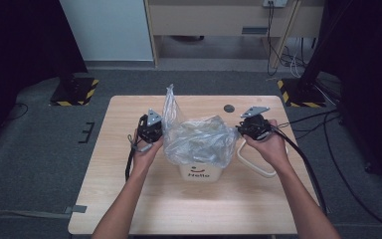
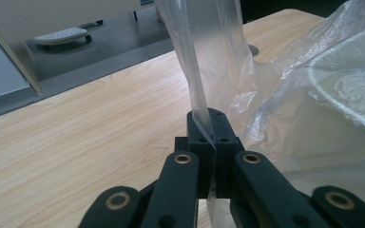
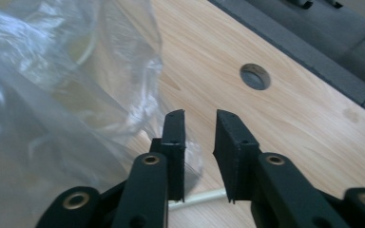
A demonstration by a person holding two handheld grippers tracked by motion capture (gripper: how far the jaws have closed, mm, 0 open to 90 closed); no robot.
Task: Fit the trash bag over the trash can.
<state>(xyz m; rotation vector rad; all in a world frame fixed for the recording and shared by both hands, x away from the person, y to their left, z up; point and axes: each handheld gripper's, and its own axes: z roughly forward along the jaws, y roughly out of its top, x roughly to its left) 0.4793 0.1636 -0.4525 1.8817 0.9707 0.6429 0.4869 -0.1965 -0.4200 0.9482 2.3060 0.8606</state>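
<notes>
High view: we see the left gripper (image 1: 150, 127) at the left flank of the clear plastic bag (image 1: 199, 139), which lines a white bucket (image 1: 200, 172) at mid-table (image 1: 129, 199). In the left gripper view, the jaws are clenched on a strip of bag film (image 2: 204, 95) rising above them. Moving right, the bucket's handle (image 1: 253, 164) lies down toward the right gripper (image 1: 253, 127). In the right gripper view its jaws stand apart, nothing between them, the film just beside the left jaw. We judge the step as seating the liner over the rim. Next, the right claw needs a fresh bite on loose film.
</notes>
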